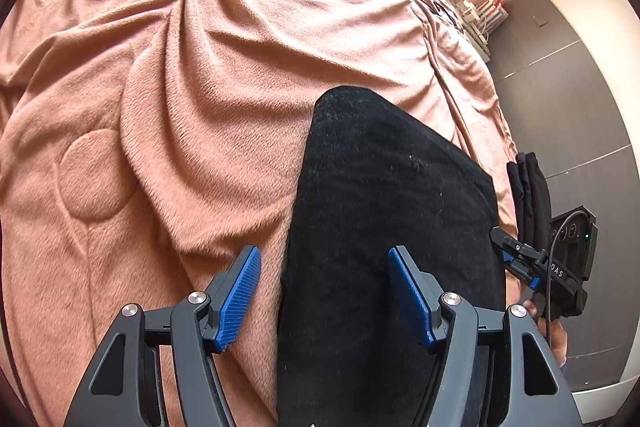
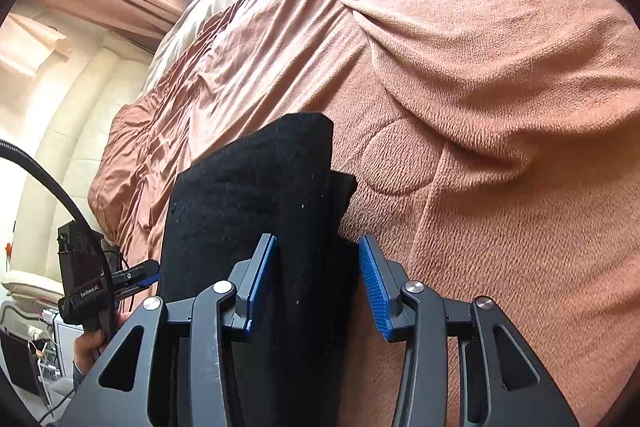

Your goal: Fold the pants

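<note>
Folded black pants (image 1: 384, 227) lie near the pink blanket's (image 1: 180, 87) edge. Left gripper (image 1: 324, 293) and right gripper (image 2: 316, 287) both gape, gripping nothing. The other unit reads "GenRobot.AI"

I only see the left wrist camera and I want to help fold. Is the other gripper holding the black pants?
Observer: No. The right gripper has its fingers apart on either side of one long edge of the black pants, and the pads don't look pressed on it.
Operator: Is the pile tidy on that side?
Observer: Not quite. A lower layer sticks out past the edge of the top one.
Operator: What's beyond the bed over there?
Observer: A cream padded wall, beside the pink blanket.
</note>
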{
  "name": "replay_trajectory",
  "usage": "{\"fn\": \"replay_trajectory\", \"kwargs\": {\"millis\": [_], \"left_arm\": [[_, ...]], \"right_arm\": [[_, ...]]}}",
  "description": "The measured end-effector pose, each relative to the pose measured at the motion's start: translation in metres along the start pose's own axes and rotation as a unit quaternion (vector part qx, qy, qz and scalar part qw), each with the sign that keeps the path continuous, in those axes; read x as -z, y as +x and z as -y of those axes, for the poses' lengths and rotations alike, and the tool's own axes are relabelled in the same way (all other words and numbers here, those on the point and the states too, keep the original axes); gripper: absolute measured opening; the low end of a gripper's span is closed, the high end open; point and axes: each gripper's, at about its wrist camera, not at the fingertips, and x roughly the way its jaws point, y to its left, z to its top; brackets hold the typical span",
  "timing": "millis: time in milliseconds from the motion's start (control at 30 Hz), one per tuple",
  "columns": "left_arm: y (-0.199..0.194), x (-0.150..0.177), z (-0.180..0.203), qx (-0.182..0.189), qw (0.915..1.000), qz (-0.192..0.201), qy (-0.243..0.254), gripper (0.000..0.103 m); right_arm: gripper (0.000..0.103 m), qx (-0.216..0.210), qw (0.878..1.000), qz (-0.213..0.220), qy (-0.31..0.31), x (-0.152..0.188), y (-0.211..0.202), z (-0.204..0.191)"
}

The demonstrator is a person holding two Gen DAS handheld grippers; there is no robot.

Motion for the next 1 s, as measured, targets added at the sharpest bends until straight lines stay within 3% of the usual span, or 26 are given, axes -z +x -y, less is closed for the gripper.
{"fn": "replay_trajectory", "kwargs": {"millis": [167, 400, 533, 700, 1000], "left_arm": [[0.002, -0.005, 0.008, 0.018, 0.9997, 0.012, 0.008, 0.068], [0.003, -0.002, 0.008, 0.017, 0.9998, 0.007, 0.005, 0.068], [0.003, 0.006, 0.004, 0.017, 0.9999, -0.001, 0.002, 0.068], [0.004, 0.017, 0.002, 0.024, 0.9996, -0.011, -0.002, 0.068], [0.002, 0.023, -0.002, 0.038, 0.9992, -0.015, -0.003, 0.068]], "right_arm": [[0.037, -0.009, 1.0, 0.0, 0.024, 0.004, 0.01, 0.015], [0.039, -0.06, 0.997, -0.016, 0.05, 0.013, -0.006, 0.029], [0.063, -0.076, 0.995, -0.033, 0.055, 0.026, -0.01, 0.036], [0.065, -0.115, 0.989, -0.048, 0.074, 0.037, -0.008, 0.045], [0.066, -0.136, 0.984, -0.097, 0.061, 0.032, 0.009, 0.043]]}}
